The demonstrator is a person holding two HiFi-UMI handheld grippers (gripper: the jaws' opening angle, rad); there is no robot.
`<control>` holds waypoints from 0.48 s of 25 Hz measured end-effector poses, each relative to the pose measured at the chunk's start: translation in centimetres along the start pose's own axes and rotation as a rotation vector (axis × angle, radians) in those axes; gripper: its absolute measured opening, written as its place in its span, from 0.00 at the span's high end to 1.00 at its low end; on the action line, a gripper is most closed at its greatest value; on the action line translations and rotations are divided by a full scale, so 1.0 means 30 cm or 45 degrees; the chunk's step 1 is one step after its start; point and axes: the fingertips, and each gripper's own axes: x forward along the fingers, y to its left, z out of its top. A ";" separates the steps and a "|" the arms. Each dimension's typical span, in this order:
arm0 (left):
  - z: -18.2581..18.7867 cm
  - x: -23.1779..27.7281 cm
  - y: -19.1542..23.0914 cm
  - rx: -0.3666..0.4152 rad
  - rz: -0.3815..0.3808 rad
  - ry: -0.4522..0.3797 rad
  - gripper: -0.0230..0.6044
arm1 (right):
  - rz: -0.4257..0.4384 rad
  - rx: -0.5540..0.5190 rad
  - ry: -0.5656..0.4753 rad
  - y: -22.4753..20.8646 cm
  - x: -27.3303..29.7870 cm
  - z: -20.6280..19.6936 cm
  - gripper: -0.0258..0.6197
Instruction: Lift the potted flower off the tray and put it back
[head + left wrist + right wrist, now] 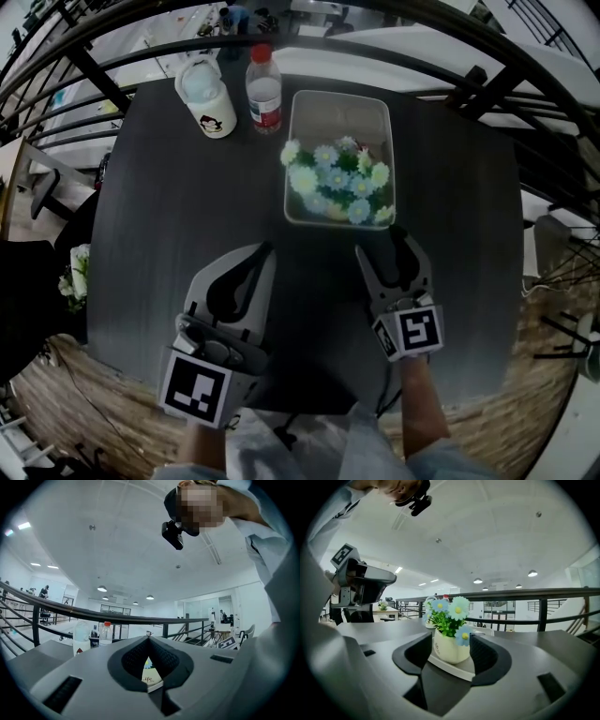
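Note:
The potted flower [339, 178], a white pot with pale blue and white blooms, stands at the near end of the white tray [375, 112] on the dark table. My right gripper [380, 241] is open just short of the tray's near edge, jaws pointed at the pot. In the right gripper view the pot [450, 648] and tray [457, 666] show framed between the spread jaws of the right gripper [451, 641], and nothing touches the pads. My left gripper [265, 251] is shut and empty, left of the tray. Its closed tips [149, 640] meet in the left gripper view.
A water bottle with a red cap [264, 91] and a lidded white cup [208, 98] stand at the table's far edge, left of the tray. A dark railing [394, 52] runs behind the table. Another flower pot [75, 272] sits beyond the table's left edge.

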 end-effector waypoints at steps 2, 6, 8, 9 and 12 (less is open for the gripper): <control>0.021 -0.012 -0.007 0.010 0.002 -0.007 0.97 | -0.016 0.000 -0.017 -0.003 -0.031 0.028 0.64; 0.066 -0.037 -0.019 0.018 0.011 -0.028 0.97 | -0.047 -0.010 -0.059 -0.006 -0.082 0.104 0.73; 0.088 -0.046 -0.028 0.019 0.011 -0.041 0.97 | -0.062 0.001 -0.077 -0.004 -0.103 0.142 0.79; 0.097 -0.050 -0.033 0.018 0.010 -0.047 0.97 | -0.068 0.005 -0.084 0.000 -0.114 0.160 0.82; 0.121 -0.061 -0.050 0.013 0.008 -0.062 0.97 | -0.087 0.001 -0.113 0.009 -0.148 0.215 0.92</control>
